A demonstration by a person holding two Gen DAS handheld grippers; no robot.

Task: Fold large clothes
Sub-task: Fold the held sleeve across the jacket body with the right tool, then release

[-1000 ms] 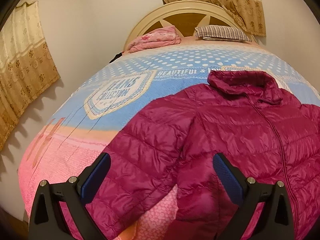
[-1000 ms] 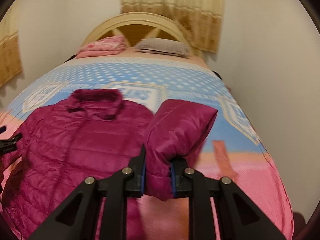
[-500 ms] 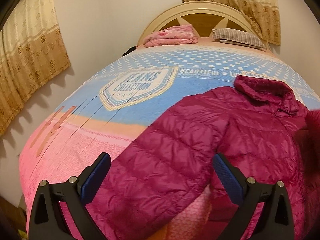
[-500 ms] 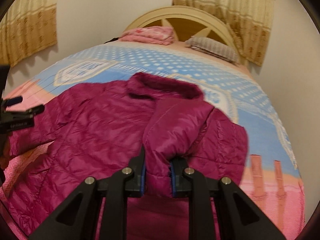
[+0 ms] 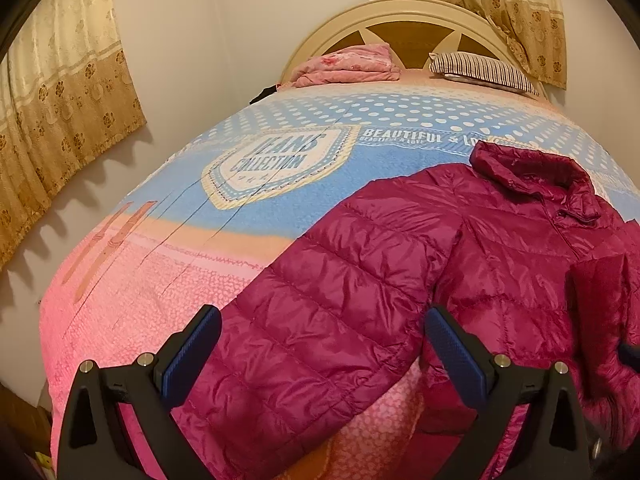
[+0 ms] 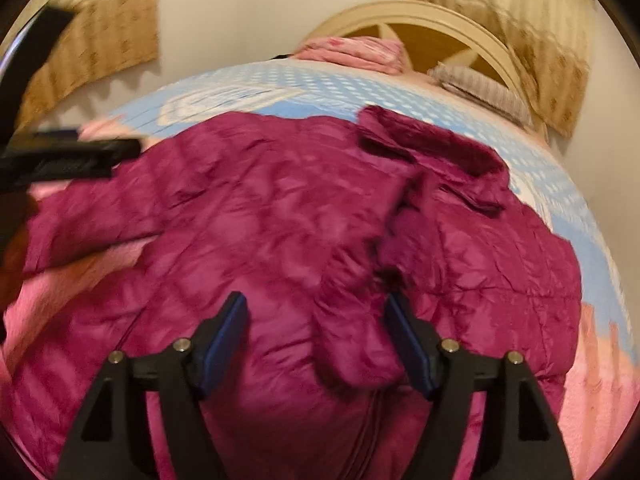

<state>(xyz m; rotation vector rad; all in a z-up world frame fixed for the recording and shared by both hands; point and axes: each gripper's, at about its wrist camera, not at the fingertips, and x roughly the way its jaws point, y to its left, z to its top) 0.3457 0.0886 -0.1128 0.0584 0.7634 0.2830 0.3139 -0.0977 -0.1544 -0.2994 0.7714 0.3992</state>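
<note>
A magenta quilted puffer jacket (image 5: pixel 460 264) lies front up on the bed, collar toward the headboard. Its left sleeve (image 5: pixel 312 328) stretches out toward the bed's near edge, between the fingers of my open, empty left gripper (image 5: pixel 322 344). In the right wrist view the jacket (image 6: pixel 248 232) fills the middle, and its right sleeve (image 6: pixel 356 328) is folded across the chest. That sleeve's cuff lies loose between the spread fingers of my open right gripper (image 6: pixel 316 324). The left gripper also shows in the right wrist view (image 6: pixel 72 156) at the left edge.
The bed has a pink and blue printed cover (image 5: pixel 200 216). A folded pink blanket (image 5: pixel 348 64) and a striped pillow (image 5: pixel 480 66) lie by the cream headboard (image 5: pixel 400 12). Curtains (image 5: pixel 60 92) hang on the left wall and behind the bed.
My right gripper carried the right sleeve leftward over the jacket's chest, then opened and let it go. My left gripper stayed open and shifted slightly left along the left sleeve.
</note>
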